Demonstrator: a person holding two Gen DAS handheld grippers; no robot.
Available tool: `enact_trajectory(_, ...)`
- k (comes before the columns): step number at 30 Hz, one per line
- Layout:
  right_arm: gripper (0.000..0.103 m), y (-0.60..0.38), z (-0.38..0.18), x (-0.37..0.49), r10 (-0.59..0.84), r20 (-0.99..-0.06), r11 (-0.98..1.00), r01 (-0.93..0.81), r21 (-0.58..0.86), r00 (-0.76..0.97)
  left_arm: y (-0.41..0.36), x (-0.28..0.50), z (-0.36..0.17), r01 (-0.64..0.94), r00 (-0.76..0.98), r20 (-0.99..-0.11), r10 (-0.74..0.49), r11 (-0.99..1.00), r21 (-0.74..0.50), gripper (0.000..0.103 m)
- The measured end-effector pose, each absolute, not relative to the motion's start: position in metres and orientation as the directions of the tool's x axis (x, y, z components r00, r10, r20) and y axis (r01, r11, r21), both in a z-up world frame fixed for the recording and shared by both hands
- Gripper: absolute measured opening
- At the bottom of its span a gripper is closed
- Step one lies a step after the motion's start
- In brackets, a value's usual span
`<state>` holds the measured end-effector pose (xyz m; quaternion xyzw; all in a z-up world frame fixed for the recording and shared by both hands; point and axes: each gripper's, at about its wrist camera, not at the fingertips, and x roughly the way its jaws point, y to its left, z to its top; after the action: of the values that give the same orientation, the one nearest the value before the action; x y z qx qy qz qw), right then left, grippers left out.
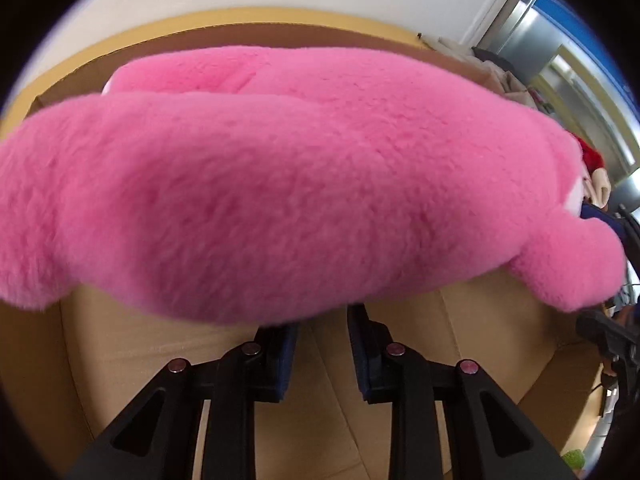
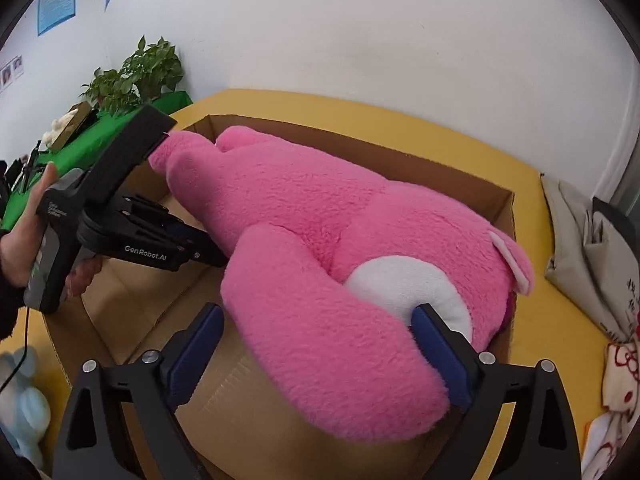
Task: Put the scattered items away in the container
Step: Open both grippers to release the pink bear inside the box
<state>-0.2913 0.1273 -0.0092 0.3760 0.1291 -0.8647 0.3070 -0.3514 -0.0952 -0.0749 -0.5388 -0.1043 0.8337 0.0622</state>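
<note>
A big pink plush bear (image 2: 320,240) with a white muzzle patch lies across the open cardboard box (image 2: 360,152). In the left wrist view the pink plush bear (image 1: 280,184) fills the frame above the box floor (image 1: 460,340). My left gripper (image 1: 322,320) has its jaws narrowly apart with their tips hidden under the bear's fur; it also shows in the right wrist view (image 2: 218,254), pressed against the bear's side. My right gripper (image 2: 316,360) is open wide, its blue pads on either side of the bear's limb.
The box stands on a yellow surface (image 2: 540,360). A pale blue plush (image 2: 20,400) lies at the lower left, a white-and-red patterned item (image 2: 620,380) at the right, a grey bag (image 2: 580,248) beyond it. Potted plants (image 2: 136,72) stand on a green table.
</note>
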Motion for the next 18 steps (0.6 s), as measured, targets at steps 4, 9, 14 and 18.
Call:
enact_trajectory(4,0.094,0.132,-0.004,-0.305,-0.406,-0.711,-0.818,0.575,0.003,-0.574,-0.087,-0.333,-0.05,-0.094,-0.47,-0.844,0.258,-0.965,-0.243,0.025)
enact_trajectory(9,0.096,0.12,0.001,-0.313,-0.392,-0.664,-0.834,0.55,-0.036,-0.637,-0.071,-0.314,-0.045,-0.213,-0.426,-0.845,0.323,-0.944,-0.253,0.025)
enact_trajectory(14,0.097,0.12,0.011,-0.295,-0.38,-0.659,-0.83,0.554,-0.068,-0.649,-0.051,-0.304,-0.059,-0.298,-0.338,-0.873,0.35,-0.92,-0.254,0.025)
enact_trajectory(18,0.101,0.137,0.021,-0.257,-0.467,-0.691,-0.744,0.668,-0.032,-0.552,-0.044,-0.295,-0.058,-0.339,-0.326,-0.869,0.373,-0.904,-0.261,0.025)
